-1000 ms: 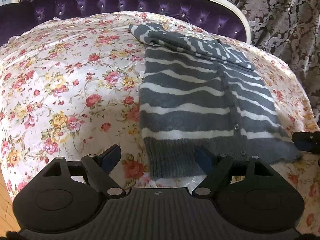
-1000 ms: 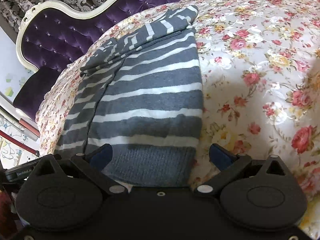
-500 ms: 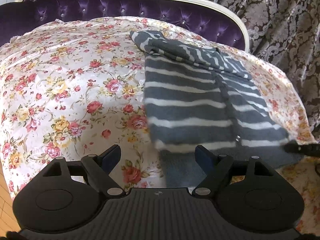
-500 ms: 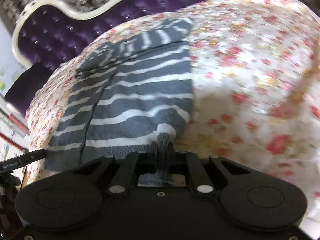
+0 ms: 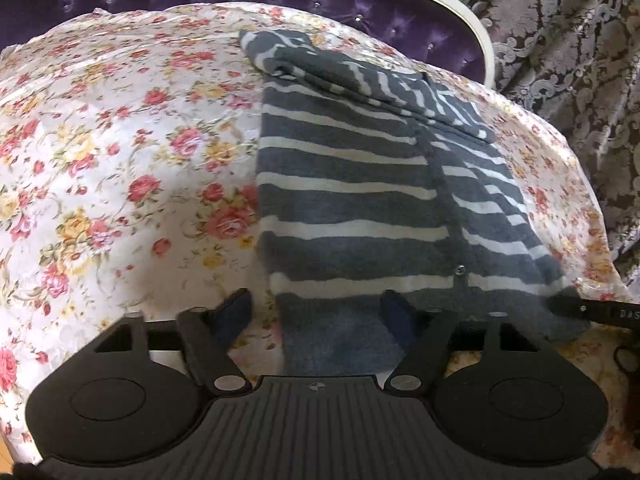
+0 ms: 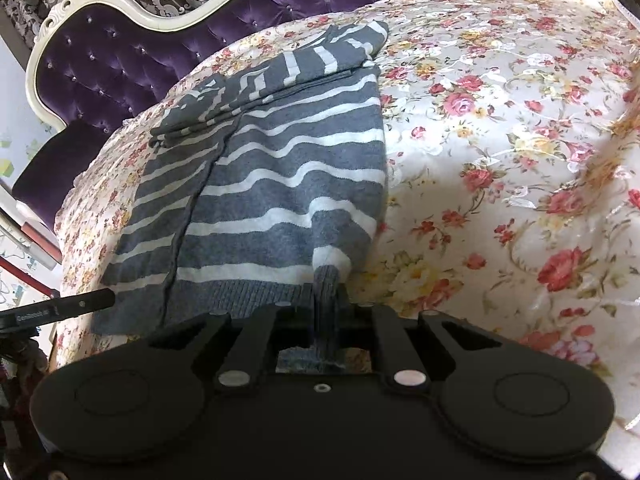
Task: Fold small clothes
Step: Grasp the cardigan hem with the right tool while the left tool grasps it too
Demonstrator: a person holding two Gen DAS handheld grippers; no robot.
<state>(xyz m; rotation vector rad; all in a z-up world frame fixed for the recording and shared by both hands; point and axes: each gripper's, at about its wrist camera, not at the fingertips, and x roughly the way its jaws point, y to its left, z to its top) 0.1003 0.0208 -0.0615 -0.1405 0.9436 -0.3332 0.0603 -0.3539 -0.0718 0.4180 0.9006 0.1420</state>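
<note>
Closest in, right gripper (image 6: pixel 326 304) clamped tight on the ribbed hem of the striped sweater (image 6: pixel 276 184), jaws pressed together with a bunched fold of grey knit standing up between them. Hem corner puckered and lifted a little off the floral bedspread (image 6: pixel 500 140) right at the pinch.

Over on the other side, left gripper (image 5: pixel 316 312) part-way spread, jaws just now closing in, ribbed hem lying between the blue pads (image 5: pixel 394 314) but not yet squeezed. Left pad down on bare bedspread just beside the sweater's edge, right pad over the knit. Slim black finger of the other gripper poking in at the far right of the left wrist view, touching the hem corner there.

Further out, sweater laid flat and lengthwise on the bedspread, grey with white stripes, buttoned placket running up its middle, one small button showing near the hem. Body smooth, slight ripple in the stripes on the pinched side.

At the far end, both sleeves folded across the top of the sweater, stripes there running crosswise to the body's.

Beyond that, more rose-print bedspread, then the purple tufted headboard (image 6: pixel 120 60) with its cream curved frame, and patterned damask curtain (image 5: pixel 560 40) behind.
</note>
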